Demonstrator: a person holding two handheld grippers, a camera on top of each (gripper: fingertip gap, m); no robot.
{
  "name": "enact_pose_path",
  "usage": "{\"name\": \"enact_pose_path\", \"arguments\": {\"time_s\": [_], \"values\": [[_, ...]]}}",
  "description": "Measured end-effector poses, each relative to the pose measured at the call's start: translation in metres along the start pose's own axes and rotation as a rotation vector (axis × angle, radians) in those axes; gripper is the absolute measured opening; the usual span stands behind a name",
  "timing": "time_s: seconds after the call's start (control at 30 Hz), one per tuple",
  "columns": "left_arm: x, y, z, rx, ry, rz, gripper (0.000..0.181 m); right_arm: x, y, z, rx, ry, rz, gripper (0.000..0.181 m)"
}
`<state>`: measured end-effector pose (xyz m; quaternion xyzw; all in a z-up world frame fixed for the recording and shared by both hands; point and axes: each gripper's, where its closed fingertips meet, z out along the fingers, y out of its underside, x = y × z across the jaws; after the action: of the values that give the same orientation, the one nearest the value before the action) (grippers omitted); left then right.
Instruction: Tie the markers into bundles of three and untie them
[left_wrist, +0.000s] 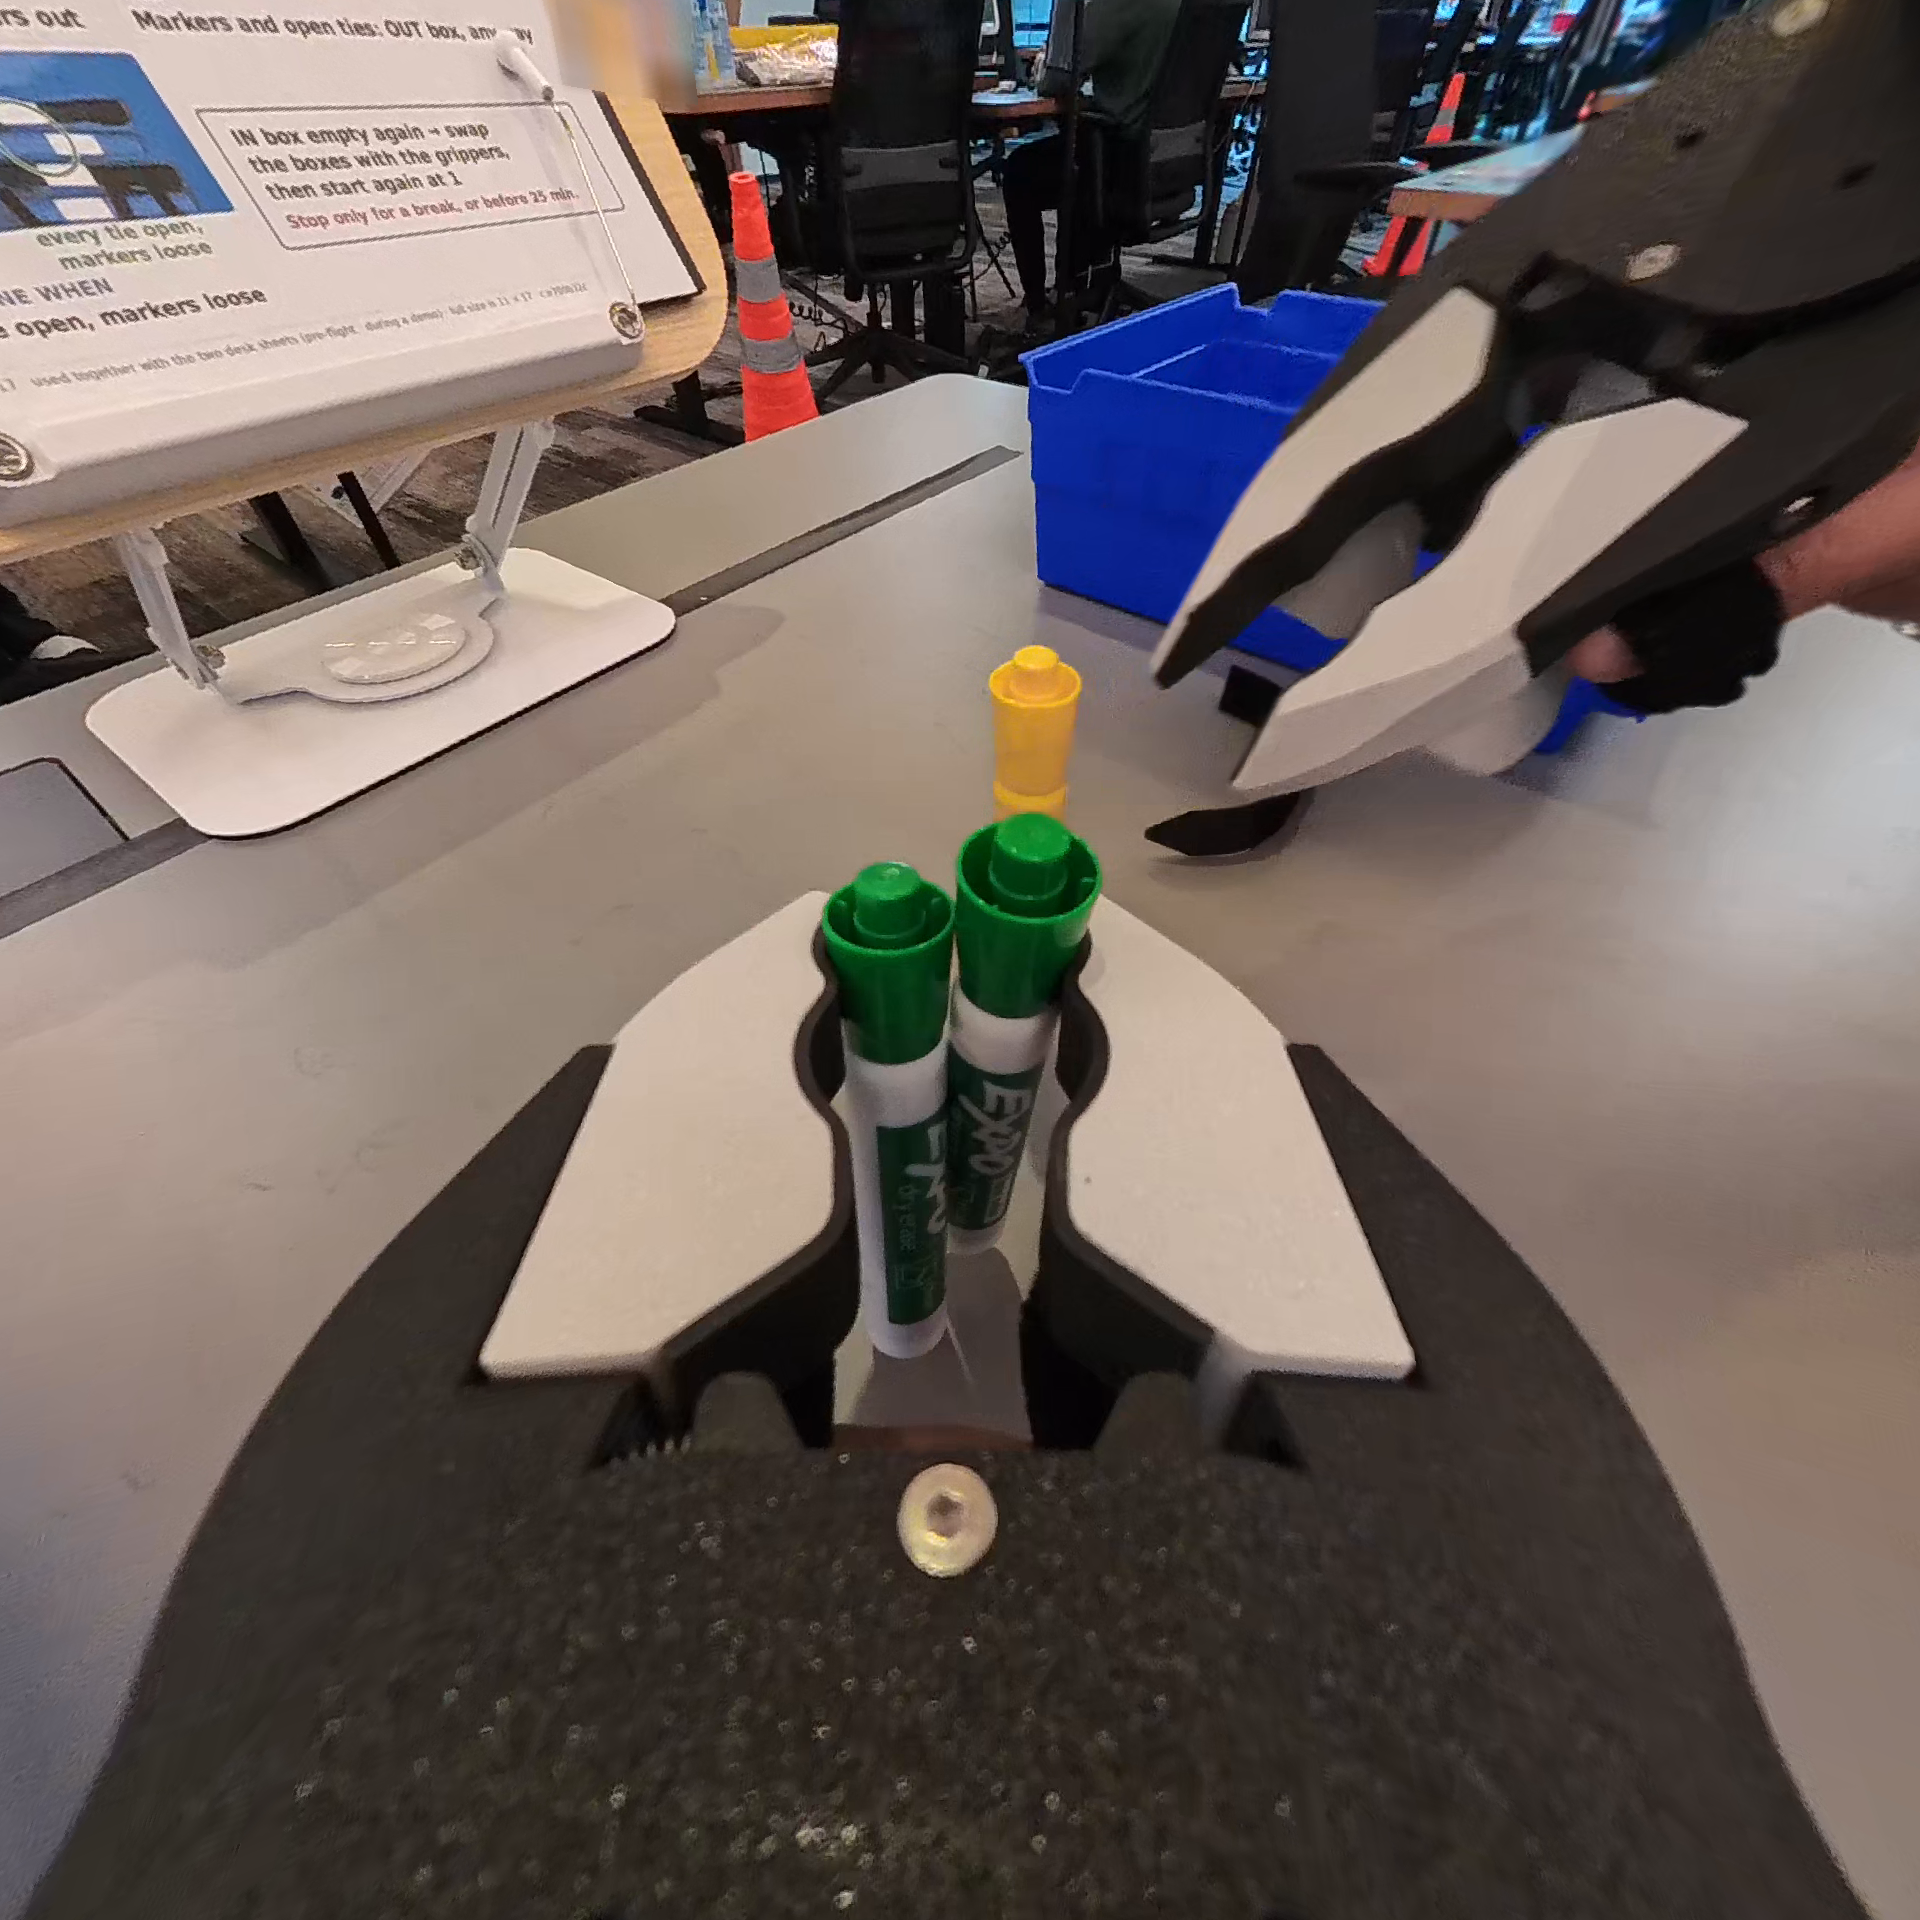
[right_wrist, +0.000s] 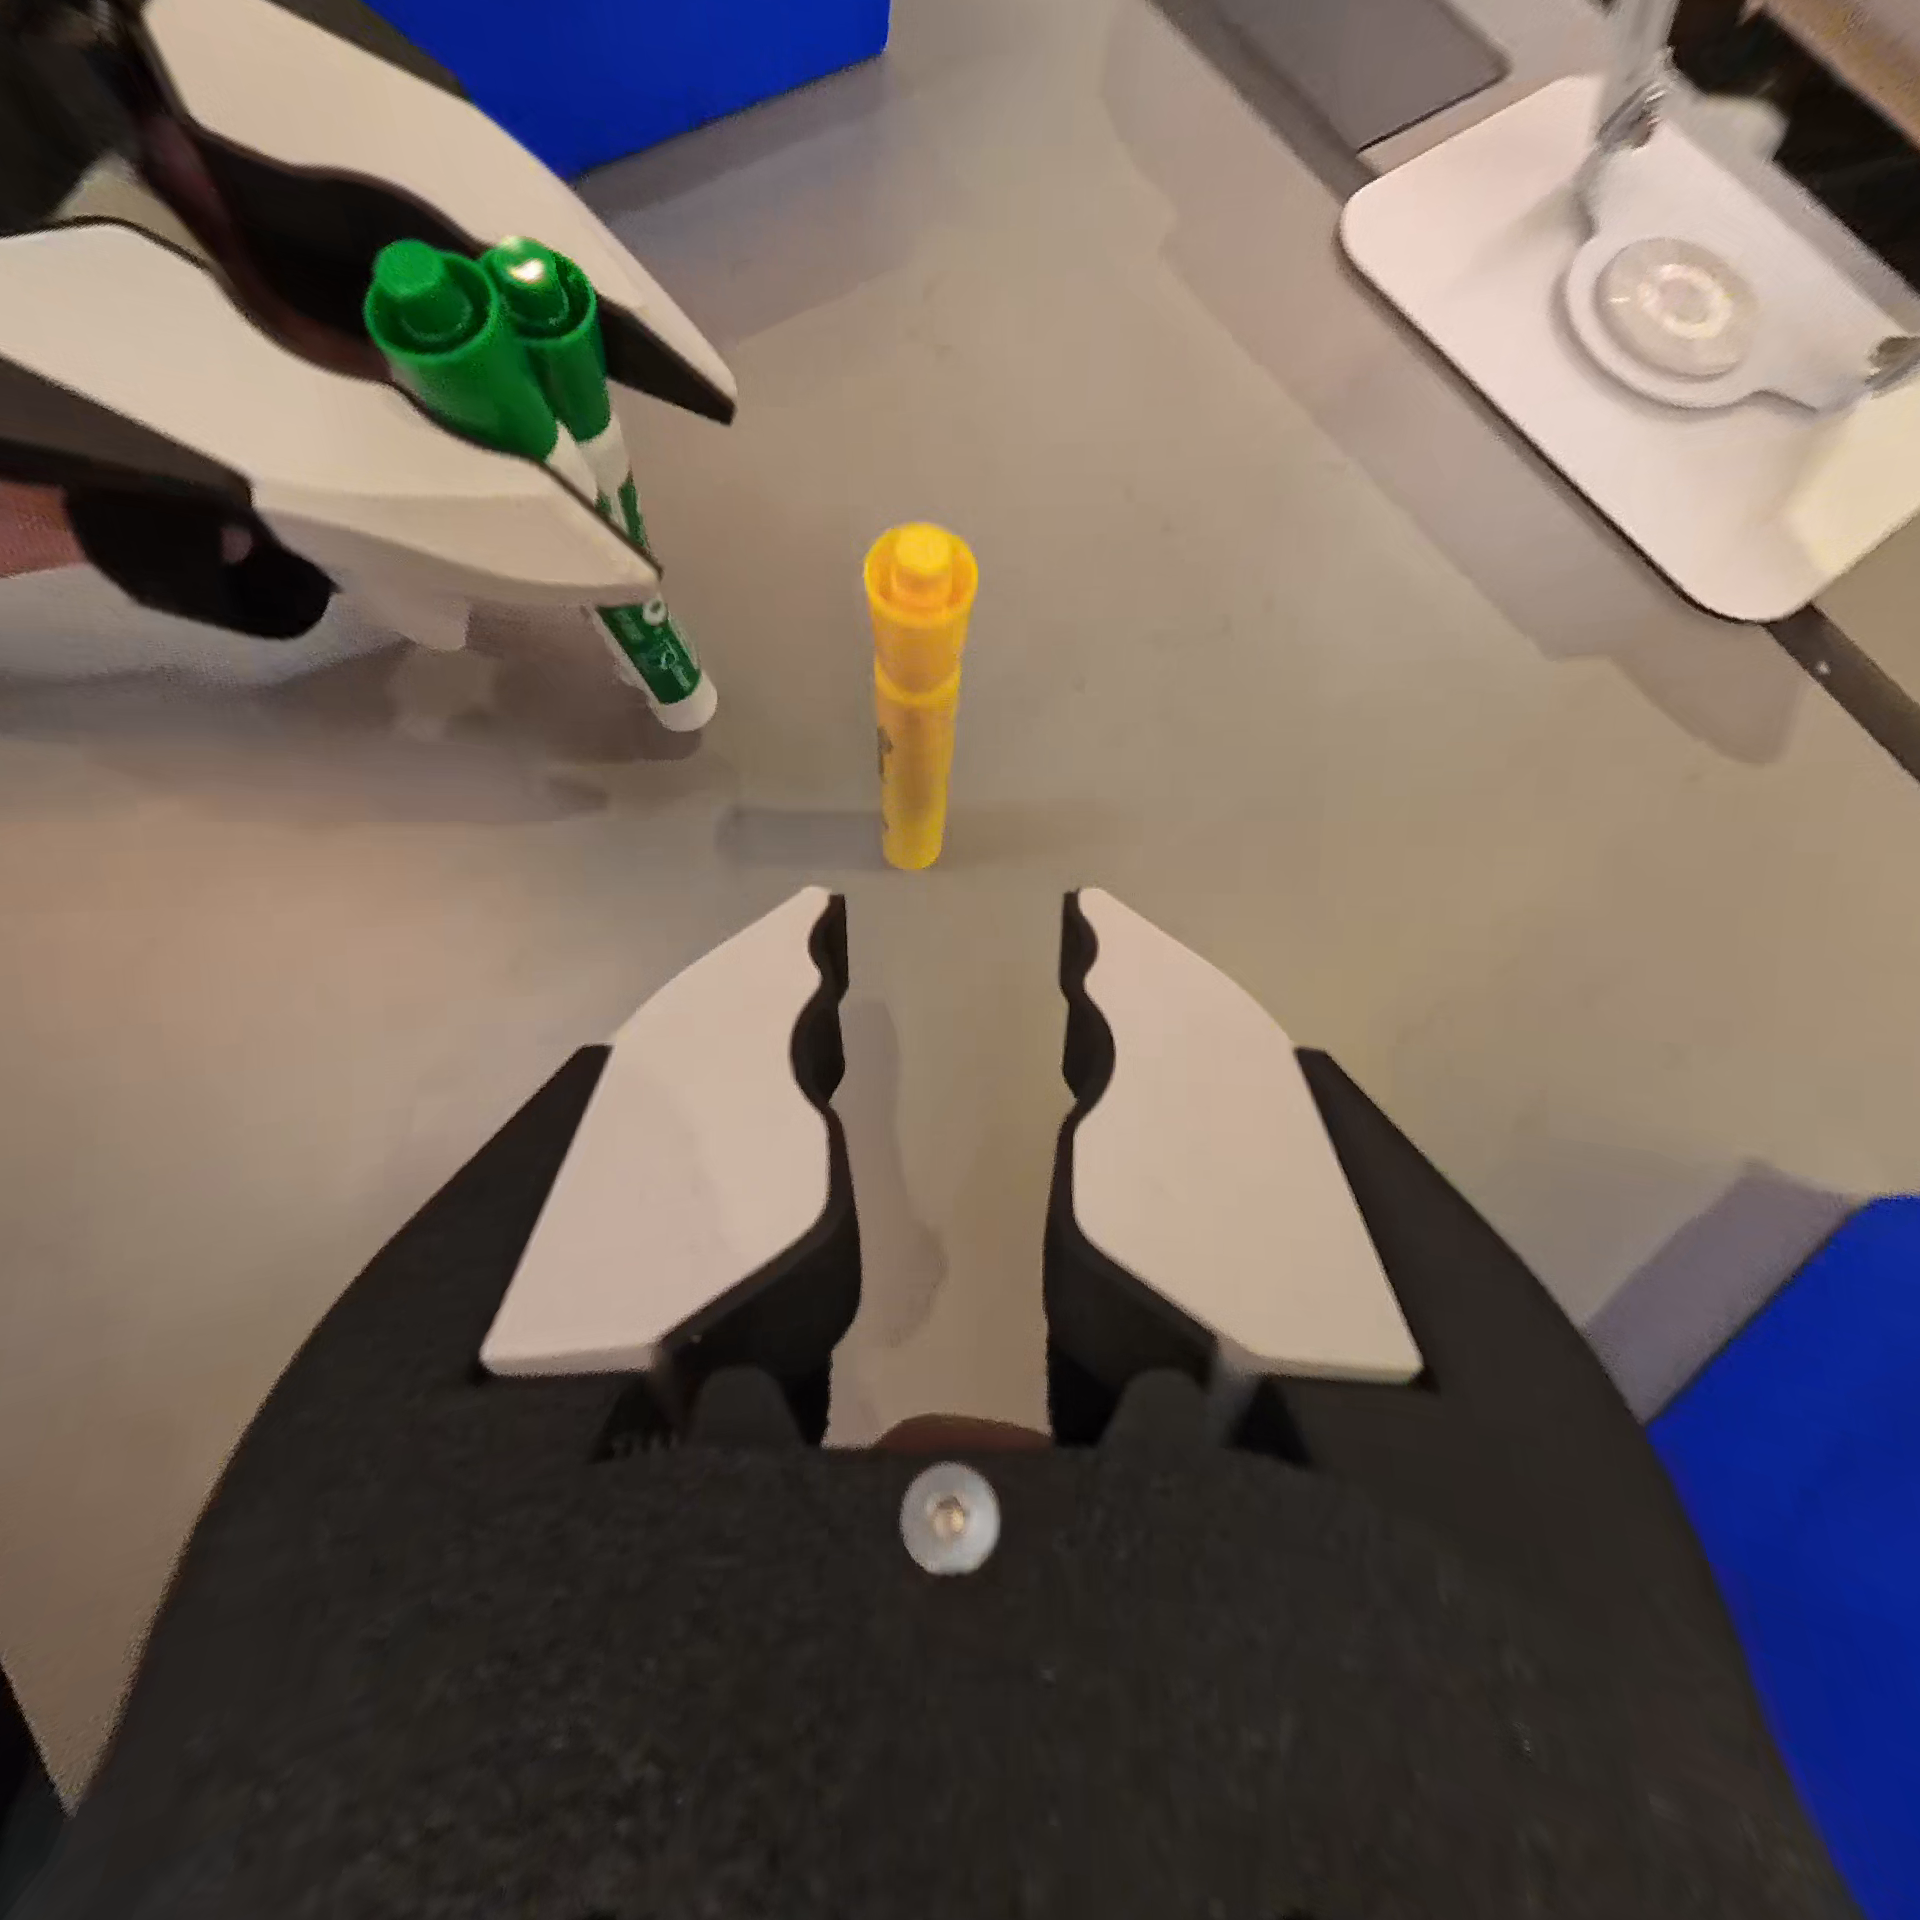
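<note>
My left gripper (left_wrist: 956, 914) is shut on two green markers (left_wrist: 945, 1049), held upright side by side with caps up; they also show in the right wrist view (right_wrist: 499, 353), bottoms near the table. A yellow marker (left_wrist: 1032, 727) stands upright on the grey table just beyond them; in the right wrist view it (right_wrist: 914, 696) stands straight ahead of my right gripper (right_wrist: 954, 904), which is open and empty, a short way from it. The right gripper (left_wrist: 1205, 727) also shows in the left wrist view, above a black tie strip (left_wrist: 1226, 831) lying on the table.
A blue bin (left_wrist: 1164, 468) stands behind the right gripper; another blue bin (right_wrist: 1808, 1538) is at my right side. A white document stand with an instruction sheet (left_wrist: 395, 665) sits at the back left. Orange cones and chairs are beyond the table.
</note>
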<state>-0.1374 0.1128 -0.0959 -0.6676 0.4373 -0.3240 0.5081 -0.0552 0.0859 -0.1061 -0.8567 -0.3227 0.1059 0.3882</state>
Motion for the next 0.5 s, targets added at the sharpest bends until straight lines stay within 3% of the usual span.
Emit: {"name": "enact_pose_path", "arguments": {"time_s": [0.27, 0.5], "values": [[0.012, -0.004, 0.0, 0.03, 0.075, 0.006, 0.037, -0.012, 0.04, -0.038, 0.366, 0.049, 0.159, 0.041], [0.021, -0.013, -0.008, 0.091, 0.176, -0.057, 0.037, -0.006, 0.034, -0.059, 0.528, 0.083, 0.221, 0.04]]}}
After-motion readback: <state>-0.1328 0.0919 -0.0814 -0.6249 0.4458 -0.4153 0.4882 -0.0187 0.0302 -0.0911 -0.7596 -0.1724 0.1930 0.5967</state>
